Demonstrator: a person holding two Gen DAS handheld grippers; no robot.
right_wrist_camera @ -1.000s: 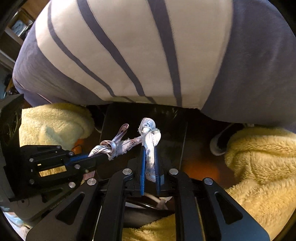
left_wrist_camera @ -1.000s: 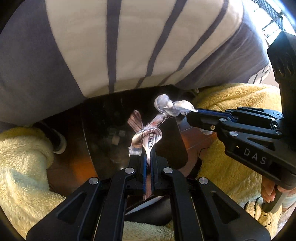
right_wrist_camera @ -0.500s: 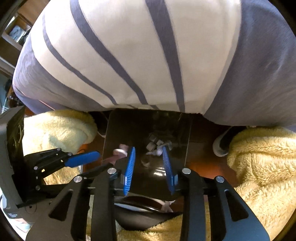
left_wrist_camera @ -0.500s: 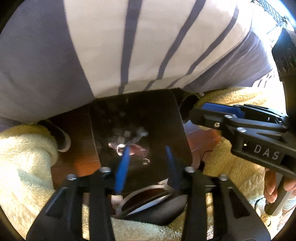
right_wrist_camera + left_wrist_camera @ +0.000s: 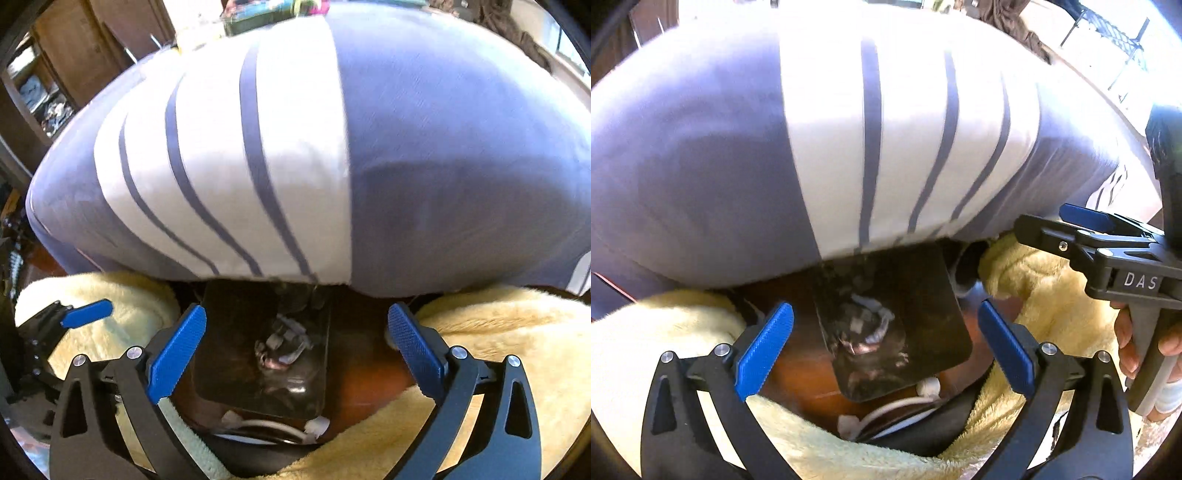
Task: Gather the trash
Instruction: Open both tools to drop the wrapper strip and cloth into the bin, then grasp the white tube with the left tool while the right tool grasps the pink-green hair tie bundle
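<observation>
A large grey-and-white striped cushion fills the upper part of both wrist views. Below it, cream fleece-clad legs flank a gap of reddish-brown floor. In that gap stands a dark bin, seen from above, its mouth partly tucked under the cushion's edge. The left gripper and the right gripper both hang over the bin, their jaws opening wide, blue pads far apart with nothing between them. The right gripper's handle sits in a hand at the left view's edge. The crumpled trash lies at the bottom of the bin.
</observation>
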